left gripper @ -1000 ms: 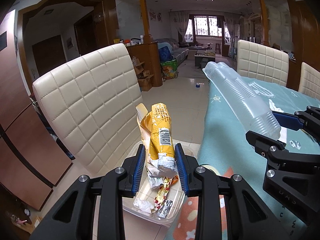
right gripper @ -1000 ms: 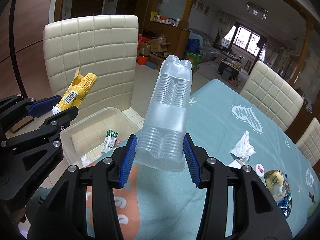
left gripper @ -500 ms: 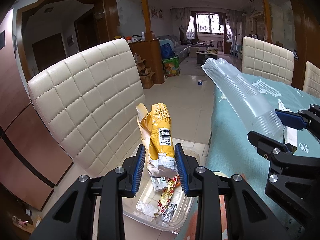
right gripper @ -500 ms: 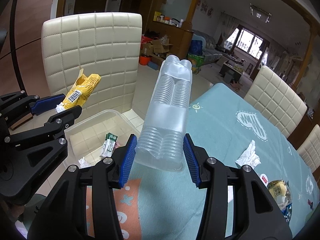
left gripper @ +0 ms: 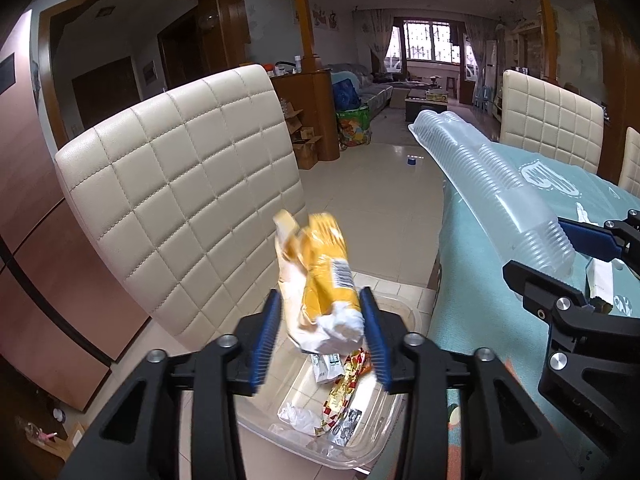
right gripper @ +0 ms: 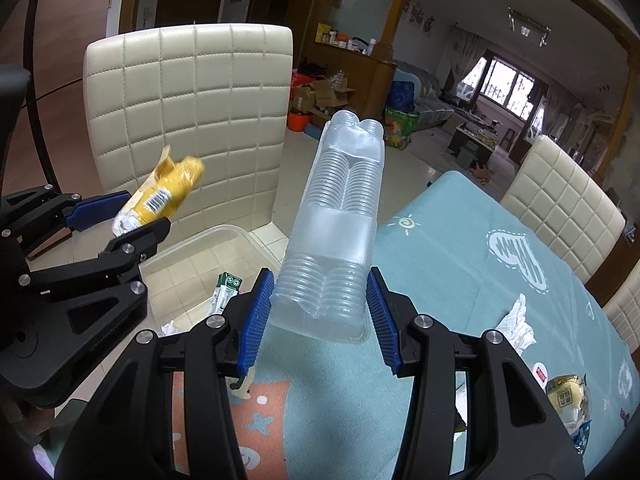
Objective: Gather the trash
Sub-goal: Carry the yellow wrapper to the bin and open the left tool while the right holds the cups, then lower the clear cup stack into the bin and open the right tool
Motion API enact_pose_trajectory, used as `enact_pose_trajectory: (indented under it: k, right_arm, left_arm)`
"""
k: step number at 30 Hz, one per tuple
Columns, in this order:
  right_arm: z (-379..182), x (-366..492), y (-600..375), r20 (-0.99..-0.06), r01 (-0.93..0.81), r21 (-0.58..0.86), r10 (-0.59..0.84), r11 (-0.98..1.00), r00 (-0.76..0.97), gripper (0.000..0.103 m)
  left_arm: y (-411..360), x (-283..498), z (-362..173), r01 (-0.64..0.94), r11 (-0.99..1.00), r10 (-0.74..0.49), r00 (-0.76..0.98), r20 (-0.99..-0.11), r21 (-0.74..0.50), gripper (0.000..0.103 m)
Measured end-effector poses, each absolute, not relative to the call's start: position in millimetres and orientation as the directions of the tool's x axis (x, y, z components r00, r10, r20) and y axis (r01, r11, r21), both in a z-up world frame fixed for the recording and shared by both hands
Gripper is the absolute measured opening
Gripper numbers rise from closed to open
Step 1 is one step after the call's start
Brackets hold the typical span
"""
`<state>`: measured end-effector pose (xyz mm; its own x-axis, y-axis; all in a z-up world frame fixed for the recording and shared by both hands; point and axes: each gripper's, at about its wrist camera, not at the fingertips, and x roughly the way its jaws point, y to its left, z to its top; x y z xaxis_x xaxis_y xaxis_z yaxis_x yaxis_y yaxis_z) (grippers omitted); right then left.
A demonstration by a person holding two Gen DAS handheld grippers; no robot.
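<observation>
The left gripper (left gripper: 320, 332) has its jaws spread, the yellow wrapper (left gripper: 320, 276) blurred and loose between them, directly above the clear bin (left gripper: 372, 440) on the floor. Beside it, the right gripper (right gripper: 320, 312) clamps the plastic cup sleeve (right gripper: 336, 232), its long axis pointing away over the desk (right gripper: 460, 264) edge, so that arm must swing leftward to reach the bin.

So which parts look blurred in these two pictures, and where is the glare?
Left wrist view: the yellow wrapper is motion-blurred while the chair is sharp. Right wrist view: the wrapper is smeared too; the window is overexposed. Both views bend at the edges.
</observation>
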<state>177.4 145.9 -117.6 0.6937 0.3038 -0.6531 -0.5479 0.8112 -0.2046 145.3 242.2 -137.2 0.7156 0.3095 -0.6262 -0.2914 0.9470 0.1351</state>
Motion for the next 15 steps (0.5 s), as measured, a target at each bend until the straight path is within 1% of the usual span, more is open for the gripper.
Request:
enact_pose_trajectory:
  k: [1, 2, 4, 15]
  right_arm:
    - [-118.1, 177.8, 145.3, -0.654, -0.547, -0.203, 0.304, 0.812, 0.693, 0.049]
    - [-118.8, 178.9, 144.8, -0.655, -0.546, -0.202, 0.302, 0.813, 0.692, 0.049]
    - [-120.2, 180.9, 143.3, -0.660, -0.544, -0.200, 0.299, 0.815, 0.690, 0.049]
    - [-121.5, 175.4, 151.6, -0.669, -0.570, -0.197, 0.316, 0.797, 0.673, 0.049]
  left_arm:
    - [241.7, 145.4, -138.0, -0.297, 0.945, 0.316, 0.712, -0.627, 0.139, 0.066]
    - [242.1, 145.0, -138.4, -0.305, 0.941, 0.326, 0.710, -0.624, 0.144, 0.078]
    - [241.9, 143.6, -138.5, -0.317, 0.936, 0.341, 0.713, -0.613, 0.153, 0.080]
    - [260.8, 133.3, -140.6, -0.366, 0.922, 0.362, 0.685, -0.633, 0.131, 0.080]
